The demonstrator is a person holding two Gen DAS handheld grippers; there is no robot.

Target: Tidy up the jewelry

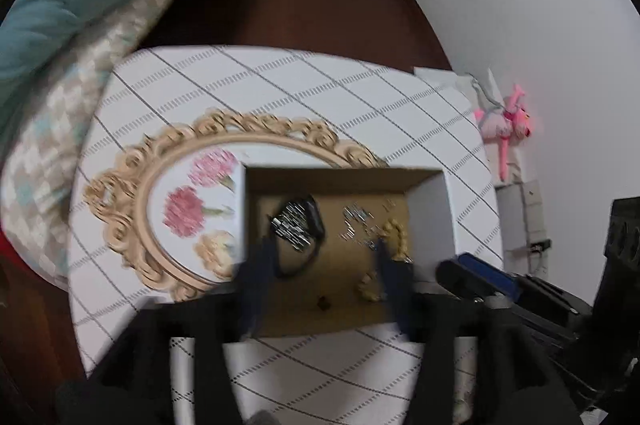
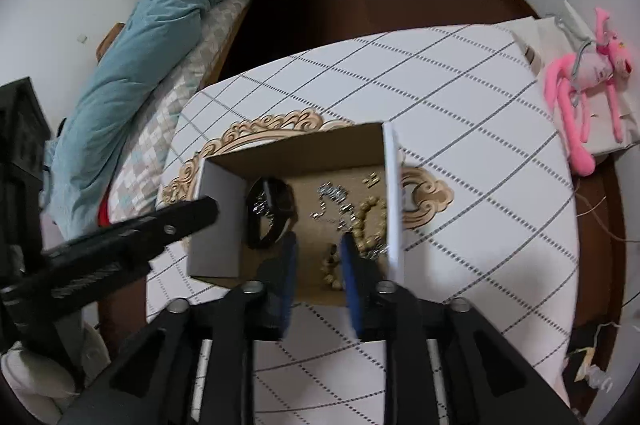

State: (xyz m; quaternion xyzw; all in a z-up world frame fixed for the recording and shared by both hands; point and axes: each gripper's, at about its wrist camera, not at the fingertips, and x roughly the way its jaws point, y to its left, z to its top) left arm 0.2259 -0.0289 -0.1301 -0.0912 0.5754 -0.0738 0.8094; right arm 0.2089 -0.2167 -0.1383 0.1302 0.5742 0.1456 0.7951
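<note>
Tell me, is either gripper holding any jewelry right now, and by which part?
Neither. The left gripper and right gripper both hover open over the cardboard box, with the watch and bead bracelet lying loose inside.

Both wrist views look steeply down from close above, sharing the open box (image 1: 332,253) (image 2: 304,221) just ahead of the jaws.
</note>
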